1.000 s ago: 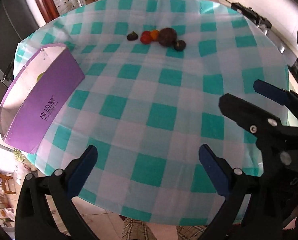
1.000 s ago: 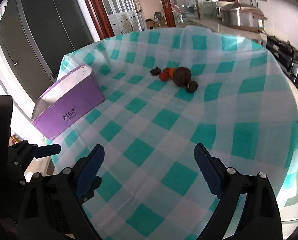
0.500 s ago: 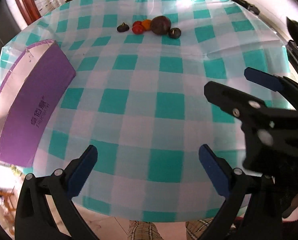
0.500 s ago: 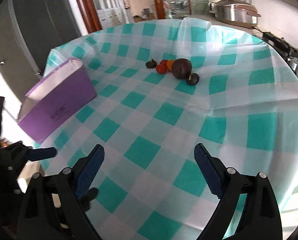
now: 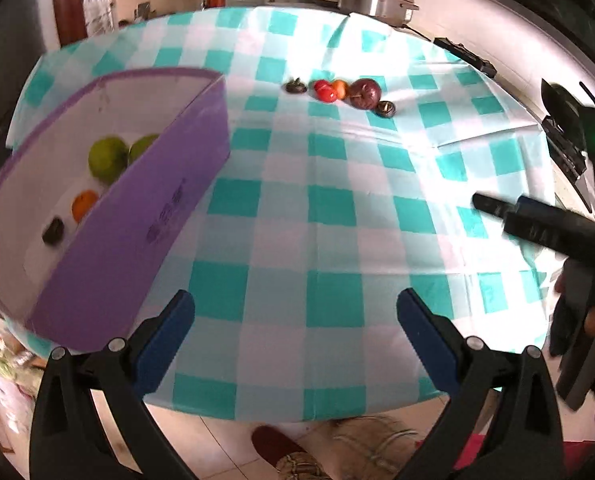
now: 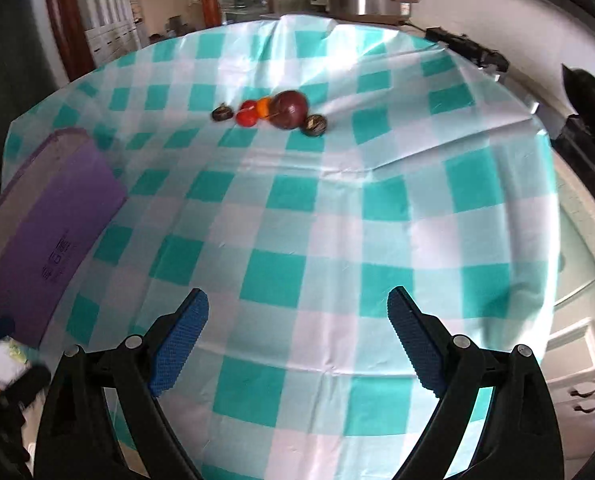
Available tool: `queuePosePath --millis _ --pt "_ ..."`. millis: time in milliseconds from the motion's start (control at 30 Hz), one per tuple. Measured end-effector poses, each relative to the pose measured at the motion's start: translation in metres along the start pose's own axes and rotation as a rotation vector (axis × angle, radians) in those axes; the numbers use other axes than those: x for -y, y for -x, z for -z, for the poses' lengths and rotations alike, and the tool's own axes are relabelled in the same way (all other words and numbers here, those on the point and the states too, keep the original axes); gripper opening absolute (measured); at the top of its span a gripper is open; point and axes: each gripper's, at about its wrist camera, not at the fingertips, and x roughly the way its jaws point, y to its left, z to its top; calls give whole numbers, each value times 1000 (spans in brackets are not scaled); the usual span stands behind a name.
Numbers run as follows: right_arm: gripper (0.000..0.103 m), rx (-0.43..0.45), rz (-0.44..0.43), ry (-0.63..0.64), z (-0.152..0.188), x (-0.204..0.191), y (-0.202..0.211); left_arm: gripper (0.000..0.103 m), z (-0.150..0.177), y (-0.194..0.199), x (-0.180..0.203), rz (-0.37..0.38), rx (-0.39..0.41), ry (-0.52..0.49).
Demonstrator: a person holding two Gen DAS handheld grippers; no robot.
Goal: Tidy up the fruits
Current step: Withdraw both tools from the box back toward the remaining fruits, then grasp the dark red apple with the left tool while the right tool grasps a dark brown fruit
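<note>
The round worktop with the teal-and-white checked cloth (image 5: 317,216) is carrying a purple cardboard box (image 5: 109,248) at its left edge. Five small fruits (image 6: 273,114) are sitting near the far edge. Both the left hand-held gripper (image 5: 295,340) and right hand-held gripper (image 6: 297,338) are gaping wide, holding nothing.

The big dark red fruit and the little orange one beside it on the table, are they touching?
Touching, as far as shown. In the right wrist view the small orange fruit sits pressed against the dark red fruit with no tablecloth showing between them.
</note>
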Motion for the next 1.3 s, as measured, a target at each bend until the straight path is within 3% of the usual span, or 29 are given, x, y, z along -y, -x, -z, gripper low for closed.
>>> queuePosePath --millis 200,433,733,900,1167,1300 --pt "88 29 -11 -55 -27 6 -17 101 16 2 -11 6 -13 -65" --pt "62 29 -46 39 -84 -11 -78 101 5 -14 -35 -44 -32 -20" --pt "51 19 -30 108 -158 10 -178 101 -30 -80 -20 -49 -111 69" --pt "49 19 -4 228 -175 10 -220 101 -63 -118 3 -40 -117 102" --pt "42 13 -72 345 -186 10 -249 101 -142 -173 18 -6 -96 166" --pt "40 32 -143 286 -184 25 -244 101 -173 -193 23 4 -87 171"
